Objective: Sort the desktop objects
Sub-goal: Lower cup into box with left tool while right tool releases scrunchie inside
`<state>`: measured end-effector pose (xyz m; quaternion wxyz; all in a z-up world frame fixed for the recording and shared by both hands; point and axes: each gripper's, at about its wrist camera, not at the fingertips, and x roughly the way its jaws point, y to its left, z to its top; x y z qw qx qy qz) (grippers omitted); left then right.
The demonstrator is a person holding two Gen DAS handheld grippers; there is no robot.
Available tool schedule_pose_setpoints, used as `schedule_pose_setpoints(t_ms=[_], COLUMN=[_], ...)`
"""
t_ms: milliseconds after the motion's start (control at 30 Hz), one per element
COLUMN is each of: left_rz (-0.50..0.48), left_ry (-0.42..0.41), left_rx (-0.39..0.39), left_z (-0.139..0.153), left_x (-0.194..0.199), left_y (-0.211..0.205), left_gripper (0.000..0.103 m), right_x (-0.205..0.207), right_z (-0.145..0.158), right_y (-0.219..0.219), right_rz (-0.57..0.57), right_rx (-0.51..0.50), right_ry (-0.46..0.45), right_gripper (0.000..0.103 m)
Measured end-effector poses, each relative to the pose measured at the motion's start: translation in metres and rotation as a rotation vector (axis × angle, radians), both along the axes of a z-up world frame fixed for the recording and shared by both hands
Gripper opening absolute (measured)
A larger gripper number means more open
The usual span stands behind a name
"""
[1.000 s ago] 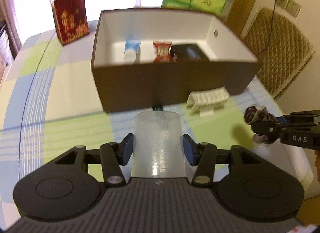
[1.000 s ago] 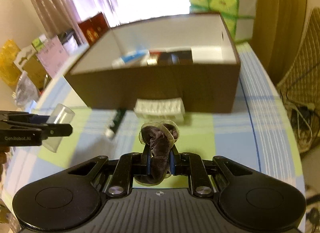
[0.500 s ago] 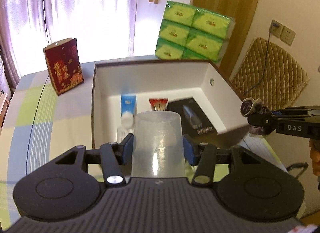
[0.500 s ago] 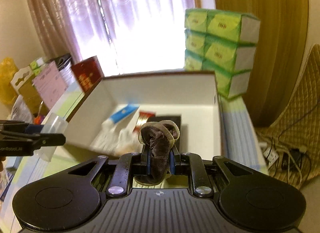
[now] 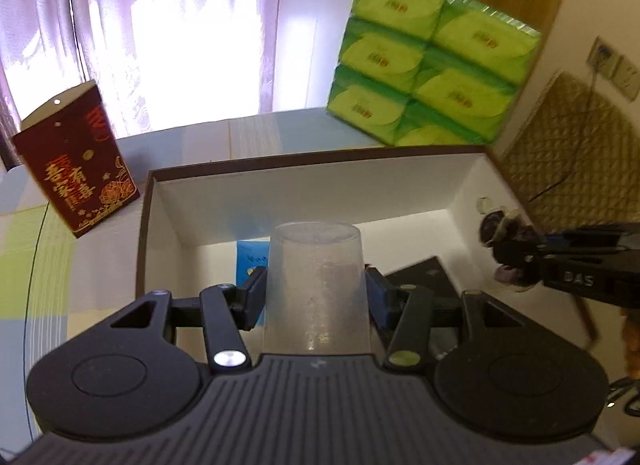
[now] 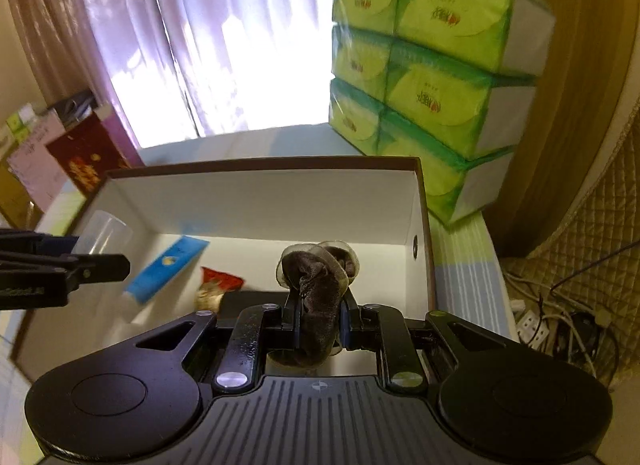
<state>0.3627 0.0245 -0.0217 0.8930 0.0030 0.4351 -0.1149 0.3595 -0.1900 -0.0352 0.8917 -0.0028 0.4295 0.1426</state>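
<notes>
My left gripper (image 5: 314, 291) is shut on a clear plastic cup (image 5: 316, 285), held upside down over the left part of the brown box (image 5: 316, 157) with white inner walls. My right gripper (image 6: 319, 315) is shut on a dark brown scrunchie (image 6: 318, 289) with a pale trim, above the box (image 6: 260, 165) near its right wall. From the left wrist view the right gripper (image 5: 508, 261) with the scrunchie (image 5: 498, 225) comes in at the right. From the right wrist view the left gripper (image 6: 104, 265) and cup (image 6: 102, 233) show at the left. Inside lie a blue tube (image 6: 166, 269), a red packet (image 6: 218, 283) and a black case (image 5: 420, 275).
A stack of green tissue packs (image 5: 430, 57) stands behind the box on the right. A dark red gift box (image 5: 76, 165) stands at the back left of the checked tablecloth (image 5: 40, 249). A quilted chair (image 5: 576, 157) and cables (image 6: 560, 317) are off the table's right side.
Both grippers have moved forward from in front of the box to above its inside, each keeping its load. The white item and table in front of the box have left view.
</notes>
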Motion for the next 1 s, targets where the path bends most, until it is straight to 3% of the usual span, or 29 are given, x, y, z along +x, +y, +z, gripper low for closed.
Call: schedule_pose_setpoints(t_ms=[333,533,1000], left_rz=[0.019,0.005,0.017], left_ry=[0.114,0.137,0.107], left_rx=[0.045,0.077,0.074], left_z=[-0.047,-0.066,-0.068], left_x=[0.054,0.07,0.075], left_y=[-0.007,-0.01,-0.001], left_gripper=[0.047,0.047,0.051], right_x=[0.031,0.036,0.041], right_z=[-0.021,-0.028,-0.03], right_y=[0.007,0.011,0.016], right_rz=[0.034,0.061,0.055], right_rx=[-0.062,-0.081,-0.094], right_ry=[0.031,0.033,-0.005], right_gripper=[0.015,0.015,0.017])
